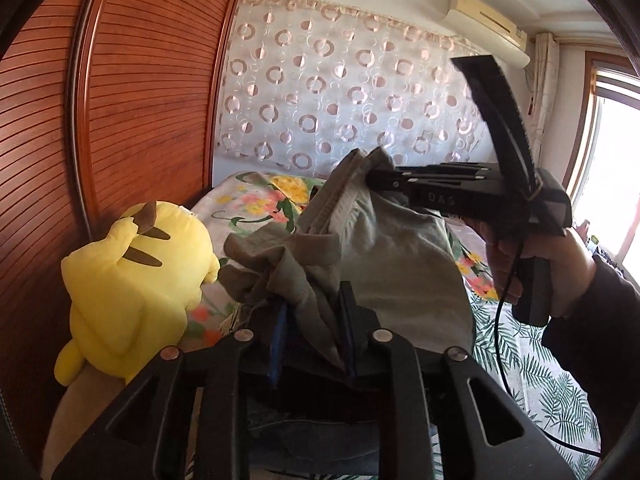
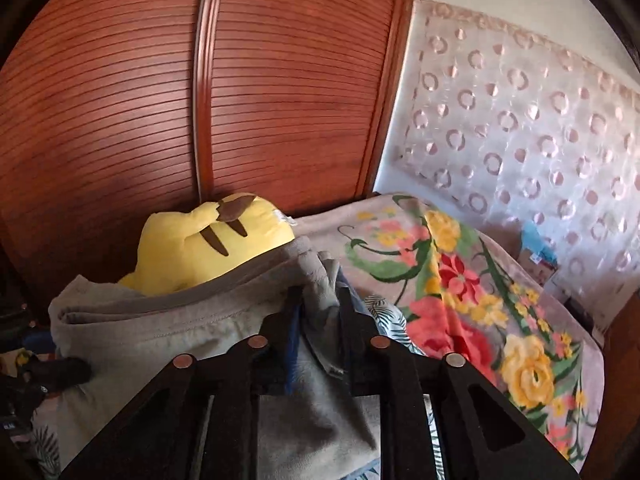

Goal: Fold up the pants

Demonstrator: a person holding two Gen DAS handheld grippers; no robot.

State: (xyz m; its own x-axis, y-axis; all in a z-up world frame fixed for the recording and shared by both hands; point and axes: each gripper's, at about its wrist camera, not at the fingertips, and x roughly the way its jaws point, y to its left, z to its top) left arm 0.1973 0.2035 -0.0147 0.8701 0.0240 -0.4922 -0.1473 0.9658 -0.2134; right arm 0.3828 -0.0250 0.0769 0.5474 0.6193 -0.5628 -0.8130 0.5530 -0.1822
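The grey-green pants [image 1: 384, 248] hang in the air above the bed, held up by both grippers. My left gripper [image 1: 314, 304] is shut on a bunched part of the cloth at the bottom centre of the left wrist view. My right gripper [image 1: 374, 178] shows there from the side, shut on the waistband edge, higher and to the right. In the right wrist view the pants [image 2: 168, 332] stretch away to the left, and my right gripper [image 2: 320, 300] is clamped on the fabric between its fingers. The far end of the left gripper [image 2: 56, 372] shows dark at the left edge.
A yellow plush toy [image 1: 136, 280] sits at the left against the wooden slatted wardrobe [image 1: 140, 100]; it also shows in the right wrist view [image 2: 208, 240]. A floral blanket [image 2: 460, 288] and a leaf-print sheet [image 1: 540, 380] cover the bed. A circle-patterned curtain [image 1: 352, 96] hangs behind.
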